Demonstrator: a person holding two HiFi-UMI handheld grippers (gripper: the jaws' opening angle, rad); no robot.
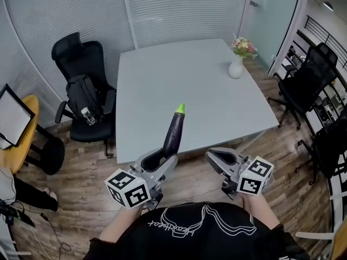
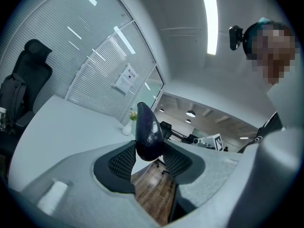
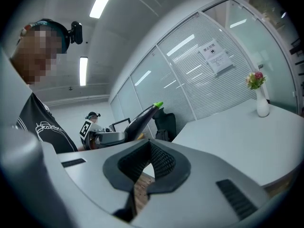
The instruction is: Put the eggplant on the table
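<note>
A long dark purple eggplant (image 1: 173, 131) with a green stem sticks up and forward from my left gripper (image 1: 162, 158), which is shut on its thick lower end. In the left gripper view the eggplant (image 2: 148, 132) sits pinched between the two black pads (image 2: 124, 161). It hangs over the wood floor just short of the near edge of the pale grey table (image 1: 179, 75). My right gripper (image 1: 212, 157) is beside it on the right, shut and holding nothing. In the right gripper view its jaws (image 3: 149, 146) meet at the tips, and the eggplant (image 3: 137, 120) shows beyond them.
A white vase of flowers (image 1: 237, 64) stands at the table's far right corner. A black office chair with a backpack (image 1: 81, 91) is at the table's left side. More black chairs (image 1: 306, 85) stand to the right. A yellow chair (image 1: 16, 140) is at far left.
</note>
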